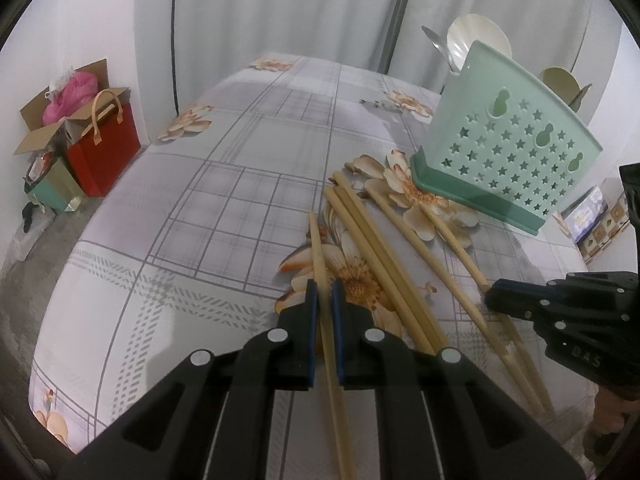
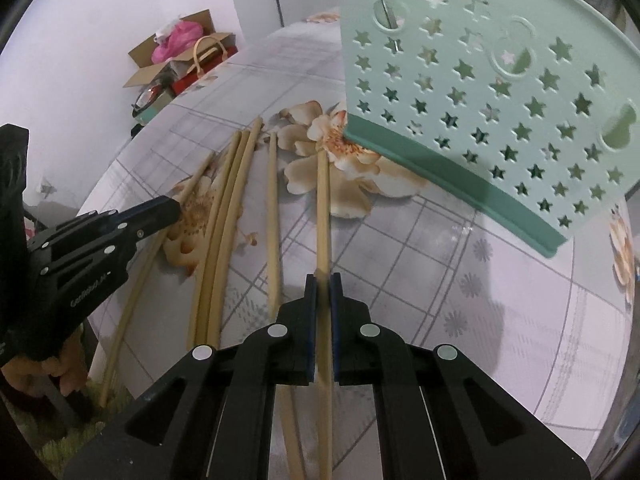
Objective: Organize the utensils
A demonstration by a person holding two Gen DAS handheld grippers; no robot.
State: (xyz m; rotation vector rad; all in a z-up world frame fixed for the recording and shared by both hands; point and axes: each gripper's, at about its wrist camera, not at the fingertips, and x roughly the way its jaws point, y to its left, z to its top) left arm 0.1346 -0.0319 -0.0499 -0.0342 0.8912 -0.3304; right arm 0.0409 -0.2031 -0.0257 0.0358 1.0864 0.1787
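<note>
A: Start with the left wrist view. What do the left tongs [image 1: 324, 292] have?

B: They are clamped narrow on one chopstick [image 1: 320, 256], which runs between the blue pads and out ahead over the flowered tabletop [image 1: 192, 216]. Just to its right lies a bundle of loose chopsticks [image 1: 372, 252], with two more beyond them. The mint green utensil holder [image 1: 508, 152] stands further back on the right, a white spoon [image 1: 476, 38] rising out of its top. The right tongs [image 1: 494, 294] come in from the right edge, their tips down at a chopstick.

A: And the right wrist view?

B: The right tongs [image 2: 323, 280] are drawn in tight on a different chopstick [image 2: 322, 208], which points towards the dark green base of the utensil holder [image 2: 492, 92], close ahead. The loose chopsticks [image 2: 228, 200] lie to the left. The left tongs [image 2: 174, 208] are at the left edge, closed on their stick.
</note>
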